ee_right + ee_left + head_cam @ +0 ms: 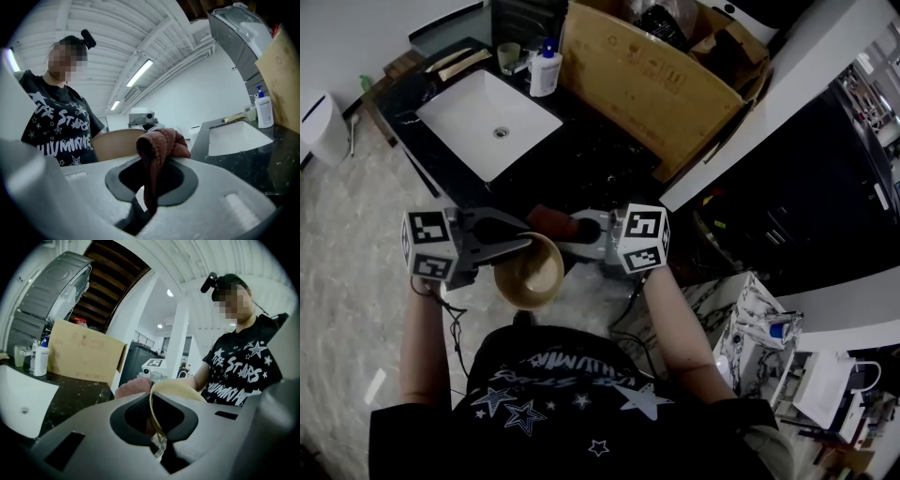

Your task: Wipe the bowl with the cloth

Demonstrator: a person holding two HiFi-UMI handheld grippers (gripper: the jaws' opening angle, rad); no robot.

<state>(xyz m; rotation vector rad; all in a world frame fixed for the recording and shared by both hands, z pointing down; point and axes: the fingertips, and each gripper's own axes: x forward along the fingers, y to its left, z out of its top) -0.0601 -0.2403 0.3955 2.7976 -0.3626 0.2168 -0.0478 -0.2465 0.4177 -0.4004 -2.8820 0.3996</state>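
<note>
On the left, the thin rim of the bowl (530,274) is pinched tight by the left gripper (521,244). The bowl is held up in the air in front of the person, just this side of the dark counter (591,159), and its inside can be seen from above. It looks hard, smooth and light, so it could be turned or slipped if it is pushed hard, because only the rim is held. Just right of it, at its far edge, the red-brown cloth (549,218) is clamped in the right gripper (574,229). The cloth is soft and floppy, and a bunched lump is left sticking out for wiping.
</note>
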